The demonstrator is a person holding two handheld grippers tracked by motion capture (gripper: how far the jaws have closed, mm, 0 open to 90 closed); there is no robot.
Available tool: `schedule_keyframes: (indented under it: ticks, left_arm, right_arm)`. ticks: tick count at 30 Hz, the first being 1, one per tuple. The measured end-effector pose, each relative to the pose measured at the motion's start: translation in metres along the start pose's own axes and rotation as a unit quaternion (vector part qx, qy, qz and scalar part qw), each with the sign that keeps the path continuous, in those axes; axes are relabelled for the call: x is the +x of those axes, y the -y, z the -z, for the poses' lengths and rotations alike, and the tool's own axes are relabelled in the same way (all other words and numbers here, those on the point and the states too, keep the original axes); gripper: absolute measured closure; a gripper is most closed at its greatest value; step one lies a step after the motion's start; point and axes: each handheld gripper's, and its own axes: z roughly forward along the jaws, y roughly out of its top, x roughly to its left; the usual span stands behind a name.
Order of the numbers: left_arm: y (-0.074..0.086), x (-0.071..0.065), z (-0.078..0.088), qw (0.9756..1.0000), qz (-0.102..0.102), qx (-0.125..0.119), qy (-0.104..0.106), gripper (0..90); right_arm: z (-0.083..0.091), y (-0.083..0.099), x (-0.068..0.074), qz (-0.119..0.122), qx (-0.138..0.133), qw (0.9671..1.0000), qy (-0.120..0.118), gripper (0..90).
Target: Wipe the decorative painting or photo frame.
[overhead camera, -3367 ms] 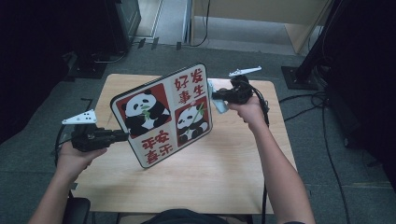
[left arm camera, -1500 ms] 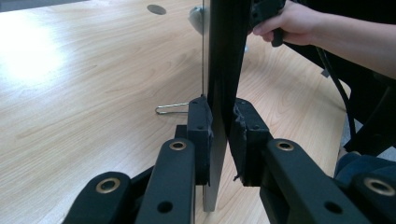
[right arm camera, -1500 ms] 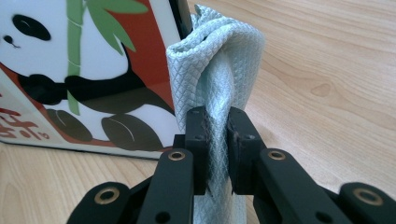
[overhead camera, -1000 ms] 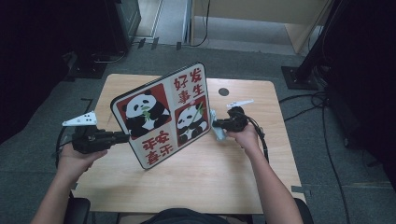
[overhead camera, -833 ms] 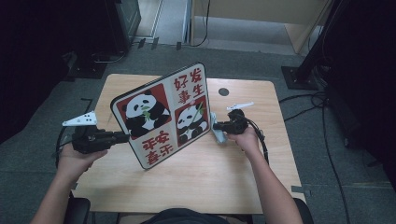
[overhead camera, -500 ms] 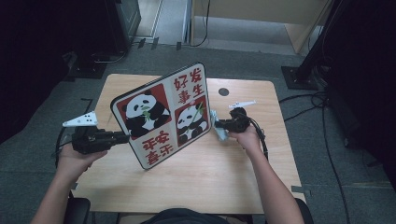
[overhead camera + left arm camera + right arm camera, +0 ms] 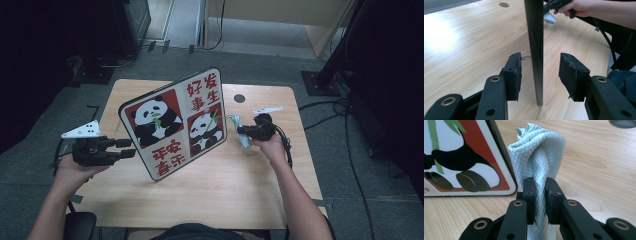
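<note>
Board [image 7: 172,122], panda-print, upright at table [image 7: 210,200] centre; left gripper [image 7: 540,75] jaws just opening, pads clear of edge (release step). Right gripper [image 7: 540,192] pinches cloth [image 7: 541,152] just right of board. Next, prob.: withdraw w/o tipping it.

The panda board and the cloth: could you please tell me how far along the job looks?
Done: the panda board stands upright on the table. In hand: the left claw has just been opening, its pads clear of the board's edge; the right claw pinches the pale cloth beside the board. Left: probably withdrawing the left claw.
</note>
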Motion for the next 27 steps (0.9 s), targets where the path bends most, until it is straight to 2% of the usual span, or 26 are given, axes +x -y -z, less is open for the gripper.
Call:
schedule_keyframes:
  ticks: [3,6,7,8,9,10,11,13,16,17,19,23,25,27]
  left_arm:
    - [0.003,0.004,0.004,1.0000,0.003,0.000,-0.003,52.3]
    - [0.007,0.010,0.008,0.9999,0.010,-0.001,0.003,50.5]
    - [0.011,0.012,0.011,0.9999,0.011,-0.004,-0.002,49.4]
    - [0.013,0.014,0.012,0.9999,0.010,-0.004,-0.008,48.2]
    - [0.018,0.018,0.013,0.9996,0.014,-0.001,-0.025,48.2]
    - [0.018,0.018,0.013,0.9996,0.014,-0.001,-0.025,48.1]
    - [0.021,0.024,0.013,0.9990,0.022,-0.005,-0.038,47.5]
    - [0.023,0.028,0.010,0.9986,0.029,-0.003,-0.043,46.7]
    - [0.026,0.032,0.005,0.9988,0.035,0.009,-0.034,45.7]
    - [0.029,0.036,0.000,0.9983,0.037,0.022,-0.039,45.7]
    - [0.032,0.039,-0.004,0.9979,0.041,0.028,-0.041,45.6]
    - [0.032,0.044,-0.010,0.9973,0.043,0.033,-0.049,45.2]
    - [0.032,0.049,-0.015,0.9969,0.038,0.028,-0.063,45.7]
    - [0.032,0.051,-0.017,0.9969,0.037,0.026,-0.065,46.1]
  right_arm:
    - [0.003,0.002,-0.004,0.001,0.001,1.0000,0.009,80.4]
    - [0.005,0.003,-0.006,-0.009,-0.002,0.9999,0.009,80.4]
    - [0.006,0.005,-0.008,-0.013,-0.005,0.9999,0.007,80.4]
    - [0.007,0.008,-0.010,-0.010,-0.002,0.9998,0.016,80.4]
    - [0.007,0.010,-0.011,-0.011,0.000,0.9997,0.020,80.4]
    - [0.007,0.010,-0.011,-0.011,0.000,0.9997,0.020,80.4]
    - [0.006,0.012,-0.014,-0.013,0.002,0.9996,0.024,80.3]
    - [0.005,0.014,-0.016,-0.014,0.003,0.9995,0.030,80.1]
    - [0.004,0.016,-0.017,-0.012,0.006,0.9992,0.038,80.0]
    - [0.005,0.018,-0.019,-0.011,0.011,0.9989,0.044,80.0]
    - [0.006,0.019,-0.021,-0.015,0.012,0.9986,0.048,80.0]
    - [0.008,0.021,-0.024,-0.020,0.012,0.9982,0.055,80.0]
    - [0.009,0.022,-0.025,-0.020,0.011,0.9982,0.055,79.9]
    - [0.010,0.022,-0.025,-0.017,0.010,0.9985,0.050,79.9]
